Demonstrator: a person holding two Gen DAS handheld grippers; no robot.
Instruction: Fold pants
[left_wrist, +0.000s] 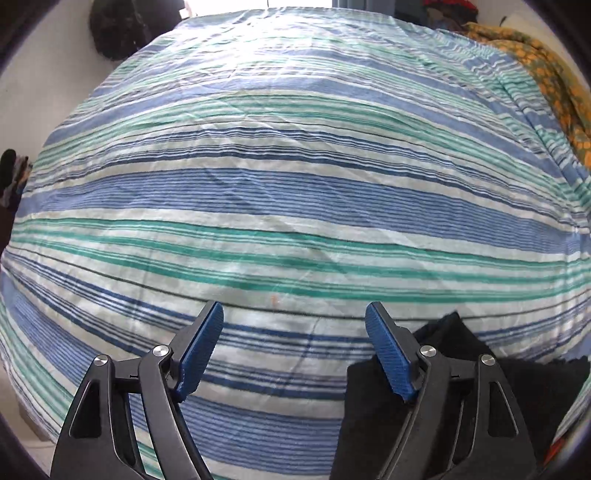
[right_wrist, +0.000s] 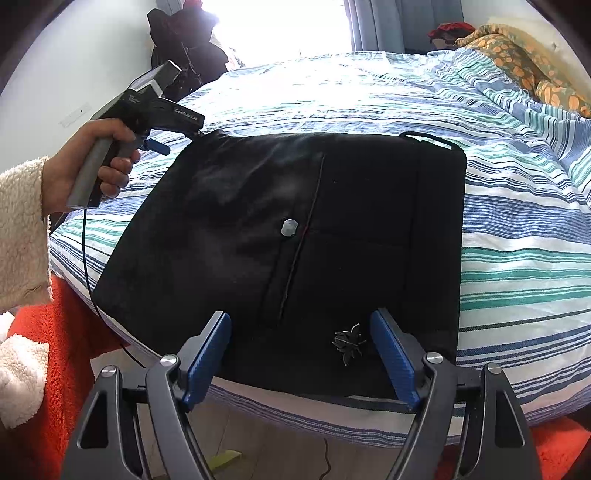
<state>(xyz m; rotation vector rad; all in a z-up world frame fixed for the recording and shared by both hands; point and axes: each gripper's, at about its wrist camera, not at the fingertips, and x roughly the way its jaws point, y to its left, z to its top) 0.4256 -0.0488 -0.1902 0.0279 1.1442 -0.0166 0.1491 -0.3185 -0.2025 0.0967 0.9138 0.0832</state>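
Observation:
The black pants (right_wrist: 229, 221) lie folded into a flat rectangle on the near part of the striped bed (right_wrist: 517, 229). A silver button (right_wrist: 289, 227) and a small metal spider emblem (right_wrist: 349, 343) show on top. My right gripper (right_wrist: 301, 317) stands open above the pants' near edge, its pads clear of the cloth. A hand in a fleece sleeve holds my left gripper (right_wrist: 177, 142) by the pants' far left corner. In the left wrist view, that left gripper (left_wrist: 293, 308) is open over bare sheet (left_wrist: 295, 192), and a corner of the pants (left_wrist: 447, 343) lies behind its right finger.
An orange flowered blanket (right_wrist: 517, 62) is bunched at the bed's far right. Dark clothes (right_wrist: 184, 40) hang by the wall at the back left. An orange rug (right_wrist: 62, 354) and wooden floor (right_wrist: 258, 443) lie below the bed's near edge. A black cable (right_wrist: 86, 258) trails from the left gripper.

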